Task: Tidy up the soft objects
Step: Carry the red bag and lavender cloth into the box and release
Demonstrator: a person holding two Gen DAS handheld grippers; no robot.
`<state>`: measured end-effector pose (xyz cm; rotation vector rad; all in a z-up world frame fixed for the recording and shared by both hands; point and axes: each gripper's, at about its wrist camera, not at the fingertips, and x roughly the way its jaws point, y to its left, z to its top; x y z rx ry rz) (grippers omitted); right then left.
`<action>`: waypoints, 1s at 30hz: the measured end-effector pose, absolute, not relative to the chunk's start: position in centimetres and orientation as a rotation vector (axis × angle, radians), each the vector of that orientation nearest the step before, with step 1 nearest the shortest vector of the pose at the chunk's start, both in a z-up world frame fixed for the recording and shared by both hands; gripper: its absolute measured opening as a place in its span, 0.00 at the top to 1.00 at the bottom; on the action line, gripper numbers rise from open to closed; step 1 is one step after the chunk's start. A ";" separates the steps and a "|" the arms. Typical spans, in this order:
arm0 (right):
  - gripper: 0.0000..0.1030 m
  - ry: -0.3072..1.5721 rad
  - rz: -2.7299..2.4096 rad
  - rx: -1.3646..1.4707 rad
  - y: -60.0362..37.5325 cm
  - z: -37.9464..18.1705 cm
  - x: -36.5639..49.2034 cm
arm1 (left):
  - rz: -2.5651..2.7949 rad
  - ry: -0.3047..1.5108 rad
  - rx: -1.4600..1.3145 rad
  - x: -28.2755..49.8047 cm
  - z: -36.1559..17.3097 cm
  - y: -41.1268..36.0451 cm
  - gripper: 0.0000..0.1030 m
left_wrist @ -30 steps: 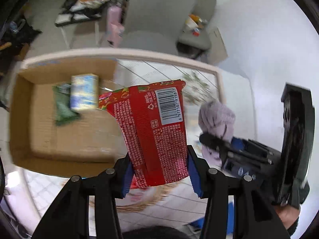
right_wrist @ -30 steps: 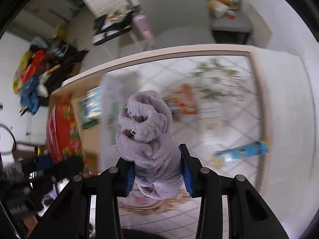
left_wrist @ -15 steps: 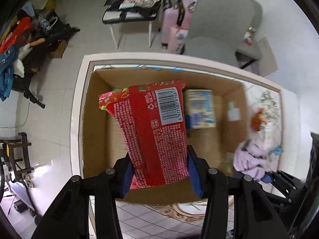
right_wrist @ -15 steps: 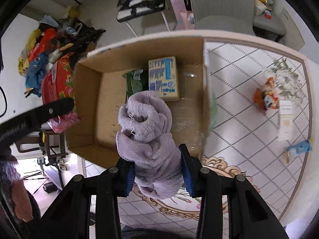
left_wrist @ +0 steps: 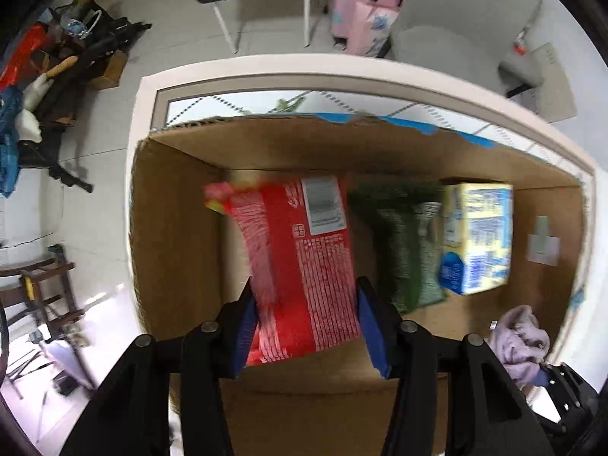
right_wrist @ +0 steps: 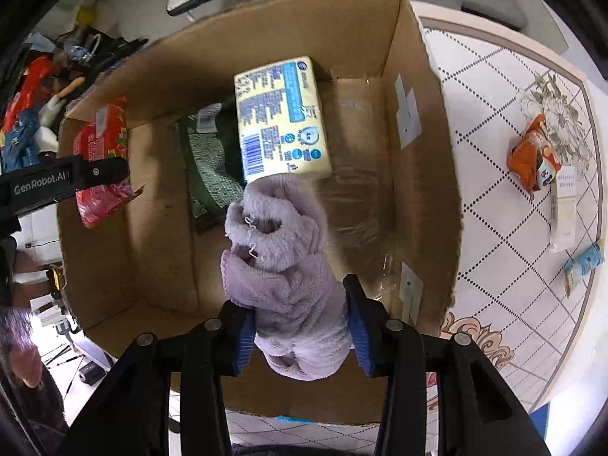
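Observation:
My left gripper (left_wrist: 306, 323) is shut on a red snack packet (left_wrist: 300, 262) and holds it inside the open cardboard box (left_wrist: 171, 228), near its left wall. The packet also shows in the right wrist view (right_wrist: 102, 167). My right gripper (right_wrist: 300, 323) is shut on a rolled lilac towel (right_wrist: 281, 262) and holds it over the middle of the box (right_wrist: 421, 174). The towel also shows at the lower right of the left wrist view (left_wrist: 520, 342). A green packet (right_wrist: 209, 174) and a yellow-and-blue tissue pack (right_wrist: 281, 121) lie on the box floor.
The box stands on a tiled table (right_wrist: 513, 266). To its right on the table lie an orange packet (right_wrist: 532, 152), a white box (right_wrist: 564, 209) and a blue tube (right_wrist: 583, 262). Chairs, a pink suitcase (left_wrist: 364, 7) and clutter stand beyond the table.
Both grippers have moved left over the box and lower into it. The red packet has gone from above the box to inside it. The towel now hangs over the box floor.

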<state>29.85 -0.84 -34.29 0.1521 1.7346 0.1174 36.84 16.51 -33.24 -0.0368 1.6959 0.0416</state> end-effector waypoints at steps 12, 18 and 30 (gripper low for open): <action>0.08 1.685 0.120 0.125 0.4 -31.9 29.6 | -0.020 1.659 -0.053 35.6 -30.5 17.0 0.38; 0.06 1.638 0.102 0.089 0.5 -29.6 28.5 | -0.071 1.613 -0.071 32.5 -27.8 16.7 0.11; 0.06 1.513 0.143 -0.015 -0.1 -24.1 24.1 | 0.008 1.429 -0.064 24.7 -20.4 15.8 0.07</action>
